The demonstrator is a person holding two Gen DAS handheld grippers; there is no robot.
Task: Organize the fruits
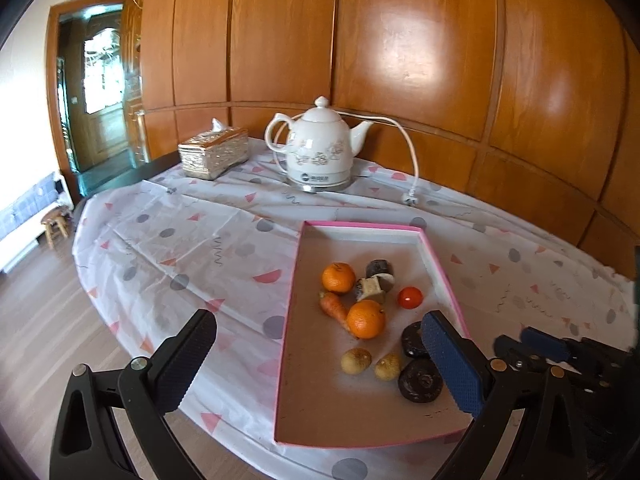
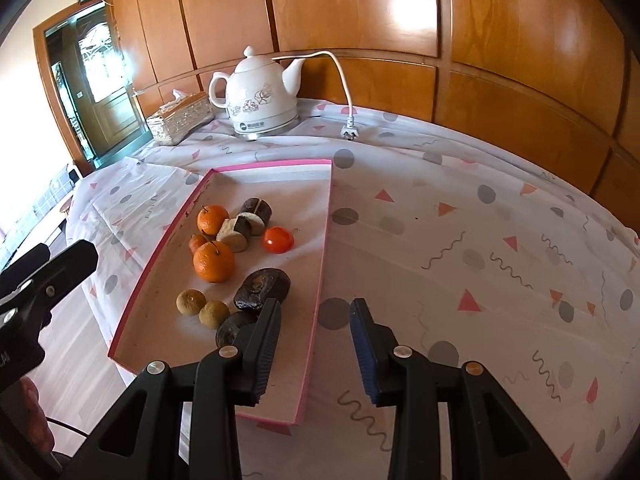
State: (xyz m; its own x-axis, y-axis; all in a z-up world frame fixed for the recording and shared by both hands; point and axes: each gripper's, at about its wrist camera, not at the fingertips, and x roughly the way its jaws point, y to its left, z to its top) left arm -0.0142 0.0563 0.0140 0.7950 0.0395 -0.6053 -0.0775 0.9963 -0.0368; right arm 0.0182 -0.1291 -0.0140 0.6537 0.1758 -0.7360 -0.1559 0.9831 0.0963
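Note:
A shallow pink-rimmed box (image 1: 294,280) (image 2: 324,240) lies on the table. In it are two oranges (image 1: 366,319) (image 2: 213,261), a small carrot (image 1: 334,307), a red tomato (image 1: 410,297) (image 2: 278,239), two small brown round fruits (image 1: 356,361) (image 2: 191,302), two dark flat fruits (image 1: 420,380) (image 2: 262,284) and cut dark-skinned pieces (image 1: 374,284) (image 2: 240,228). My left gripper (image 1: 320,356) is open and empty, above the box's near left part. My right gripper (image 2: 316,344) is open and empty, straddling the box's right rim; it also shows in the left wrist view (image 1: 532,344).
A white ceramic electric kettle (image 1: 320,148) (image 2: 260,96) with its cord and unplugged plug (image 1: 409,199) (image 2: 349,133) stands at the back. A tissue box (image 1: 214,156) (image 2: 180,120) is left of it. Wooden wall panels (image 1: 400,60) stand behind the table. The table edge drops to the floor on the left.

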